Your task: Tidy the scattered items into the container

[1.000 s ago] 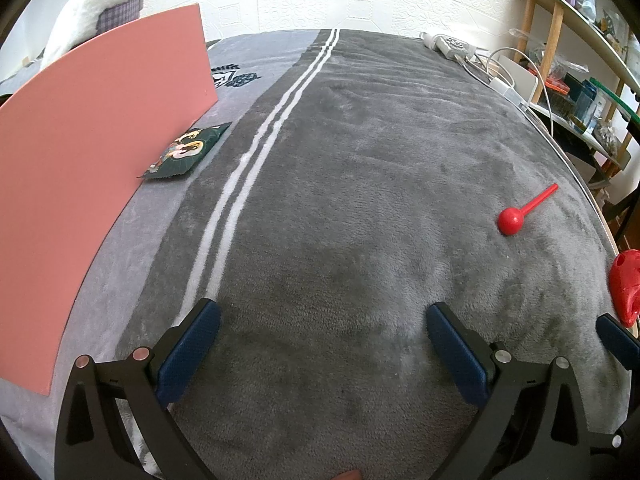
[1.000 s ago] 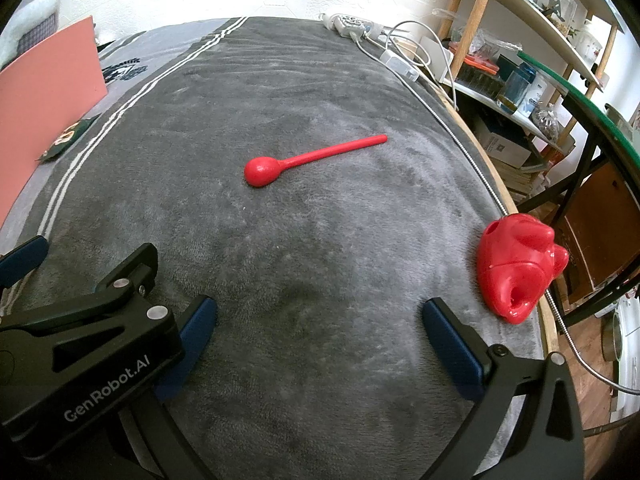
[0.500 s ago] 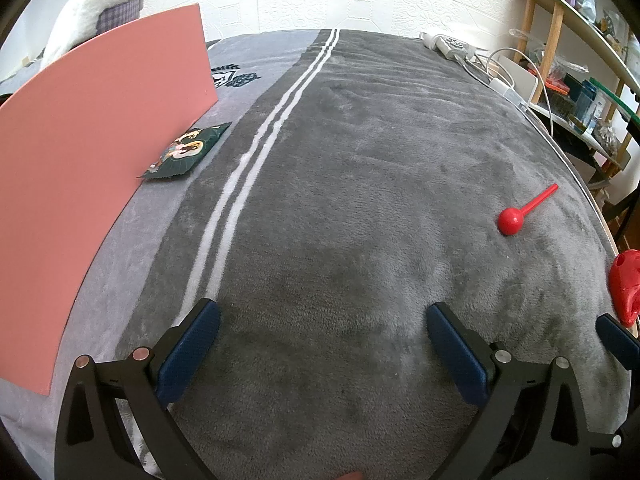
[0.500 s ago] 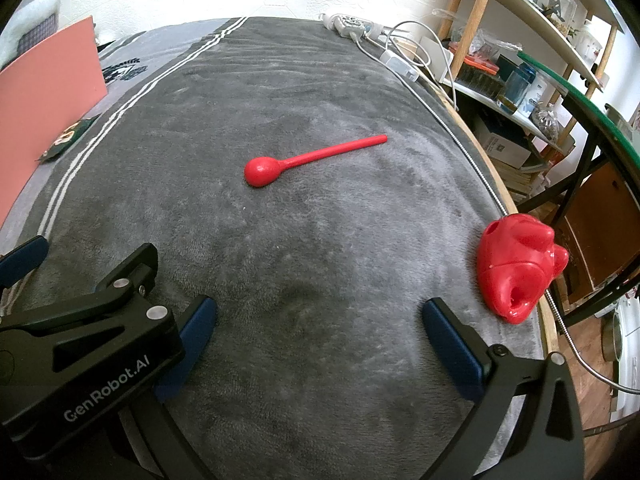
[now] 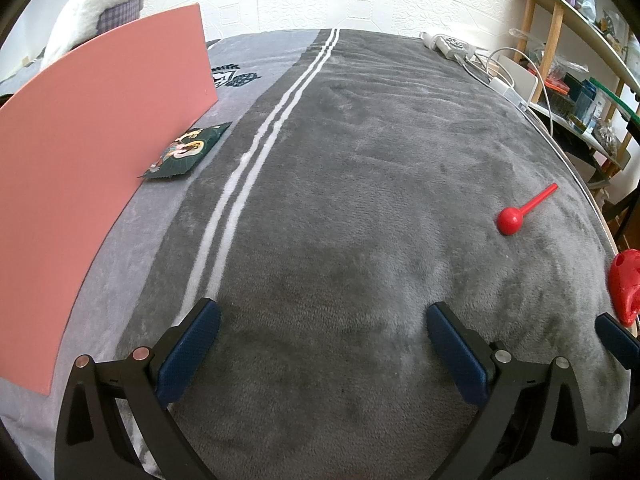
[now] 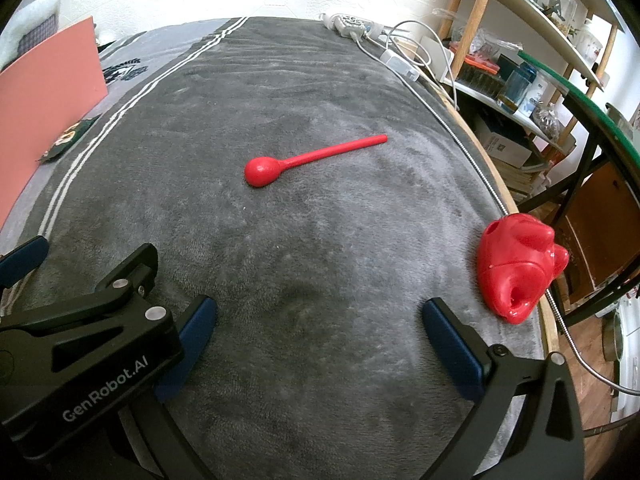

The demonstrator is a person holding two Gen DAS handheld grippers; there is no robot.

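right tool (image 6: pixel 320 320) being held wide open, empty | red mallet (image 6: pixel 304 160) lying far-centre, handle pointing far-right | left tool (image 5: pixel 324 340) likewise open, farther

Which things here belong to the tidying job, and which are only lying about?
For the job: red maraca stick; red plastic toy; pink container wall.
Only lying about: green picture packet; power strip and cables; shelf clutter.

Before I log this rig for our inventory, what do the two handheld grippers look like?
Both look alike: black angular frames with silver rivets, each carrying two fingers faced with dark blue textured pads. The left gripper shows white "GenRobot.AI" lettering on its body in the right wrist view. The right gripper shows no lettering. No cables, sleeves or hands are visible on either.
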